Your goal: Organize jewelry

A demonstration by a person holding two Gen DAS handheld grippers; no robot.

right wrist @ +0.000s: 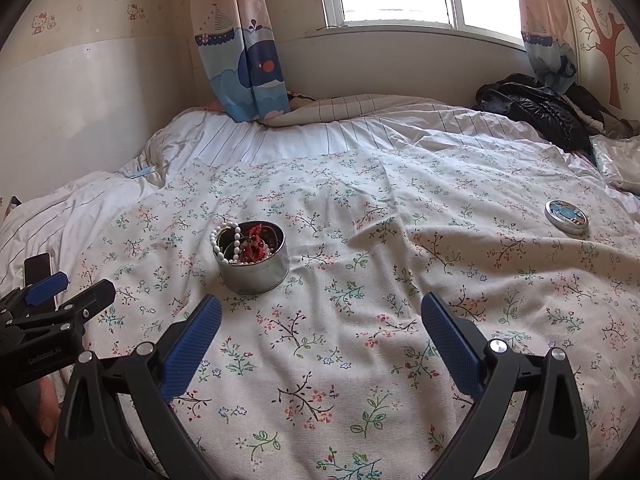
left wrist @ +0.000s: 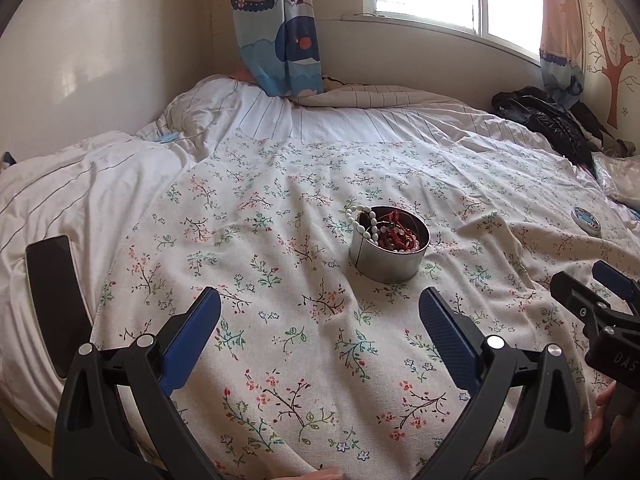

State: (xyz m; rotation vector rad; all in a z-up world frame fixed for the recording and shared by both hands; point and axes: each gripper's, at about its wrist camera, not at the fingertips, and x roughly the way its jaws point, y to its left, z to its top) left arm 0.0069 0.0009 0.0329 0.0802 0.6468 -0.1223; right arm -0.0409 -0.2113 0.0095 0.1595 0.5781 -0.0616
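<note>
The round metal tin (left wrist: pixel 390 252) stands open on the flowered bed cover (left wrist: pixel 304 360), full w/ red beads (left wrist: pixel 400 236); a white bead string (left wrist: pixel 366 220) hangs over its rim. Its lid (right wrist: pixel 567 217) lies flat, well apart from it. Only the right view shows the lid whole; in the left view it is at the far right edge. The left gripper (left wrist: pixel 320 312) is spread wide & empty, tin just ahead, slightly right. The right gripper (right wrist: pixel 321 318) is also wide apart & empty, tin ahead-left, lid far ahead-right.
</note>
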